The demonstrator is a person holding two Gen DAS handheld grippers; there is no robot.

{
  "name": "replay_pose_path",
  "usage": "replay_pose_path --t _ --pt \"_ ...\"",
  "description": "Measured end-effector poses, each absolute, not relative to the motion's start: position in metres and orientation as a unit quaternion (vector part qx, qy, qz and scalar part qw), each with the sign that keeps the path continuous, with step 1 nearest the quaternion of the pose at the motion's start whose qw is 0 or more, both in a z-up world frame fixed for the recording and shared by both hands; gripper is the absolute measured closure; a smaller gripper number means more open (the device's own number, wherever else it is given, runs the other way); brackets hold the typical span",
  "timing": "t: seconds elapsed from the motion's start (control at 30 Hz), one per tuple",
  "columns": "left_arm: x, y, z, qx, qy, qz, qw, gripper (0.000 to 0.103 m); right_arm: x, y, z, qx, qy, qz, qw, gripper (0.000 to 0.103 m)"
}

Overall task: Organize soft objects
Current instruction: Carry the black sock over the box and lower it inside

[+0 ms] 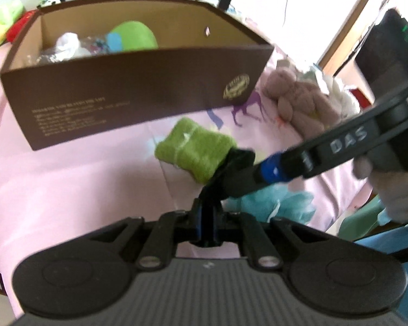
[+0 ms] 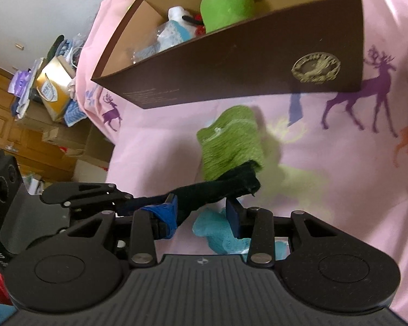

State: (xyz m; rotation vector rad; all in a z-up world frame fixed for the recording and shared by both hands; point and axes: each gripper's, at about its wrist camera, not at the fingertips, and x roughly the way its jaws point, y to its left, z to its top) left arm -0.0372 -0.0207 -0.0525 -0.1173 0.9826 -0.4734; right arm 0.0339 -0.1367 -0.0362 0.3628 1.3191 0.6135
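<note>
**Op:** Jaw status?

**Eng:** Your left gripper (image 1: 204,218) is clamped tight, and a black cuff (image 2: 239,182) runs straight out of its tips. Your right gripper (image 2: 201,209) has its pads standing apart. The cuff passes through the gap and lies against one pad only, so I read that one as not gripping.

**Op:** Where's the sock?

**Eng:** The green sock (image 2: 231,141) hangs off that cuff, just past both sets of tips. It throws a shadow on the pink deer-print sheet (image 2: 163,149), so it looks lifted. The blur stops me confirming that it's fully clear. It's near the middle of the sheet, just short of the near wall of the brown box (image 2: 231,65).

**Op:** What else is around?

**Eng:** A teal fluffy piece (image 2: 217,233) lies on the sheet right under your right jaws. The box holds a green plush (image 2: 225,5) plus white and blue bits. A pinkish-grey plush (image 1: 299,100) sits on the sheet beside the end of the box nearest your right gripper.
</note>
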Motion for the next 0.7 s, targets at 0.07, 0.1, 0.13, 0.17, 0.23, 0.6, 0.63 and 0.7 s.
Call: replay_pose_path --t 0.07,0.1,0.13,0.17,0.23,0.6,0.63,0.7 --pt "-0.039 -0.018 -0.048 -0.058 0.462 -0.22 0.857 0.1 0.037 -0.139 -0.039 0.191 0.604 0.279 0.722 0.08" --pt "-0.04 -0.017 -0.046 -0.06 0.46 -0.219 0.858 0.1 0.039 -0.14 -0.04 0.207 0.606 0.278 0.716 0.08" --pt "-0.041 -0.014 -0.043 -0.064 0.457 -0.22 0.859 0.1 0.042 -0.142 -0.043 0.225 0.608 0.276 0.709 0.08" --pt "-0.042 -0.013 -0.04 -0.068 0.455 -0.221 0.86 0.1 0.043 -0.143 -0.044 0.24 0.611 0.274 0.703 0.08" --pt "-0.044 -0.011 -0.034 -0.066 0.451 -0.217 0.863 0.1 0.045 -0.146 -0.046 0.265 0.613 0.274 0.692 0.078" --pt "-0.048 -0.006 0.023 -0.059 0.377 -0.237 0.894 0.1 0.055 -0.156 -0.003 0.33 0.551 0.317 0.698 0.078" --pt "-0.047 -0.007 0.029 -0.061 0.37 -0.242 0.895 0.1 0.057 -0.157 0.003 0.332 0.544 0.322 0.7 0.078" --pt "-0.045 -0.008 0.041 -0.063 0.352 -0.254 0.899 0.1 0.062 -0.159 0.014 0.335 0.529 0.331 0.706 0.078"
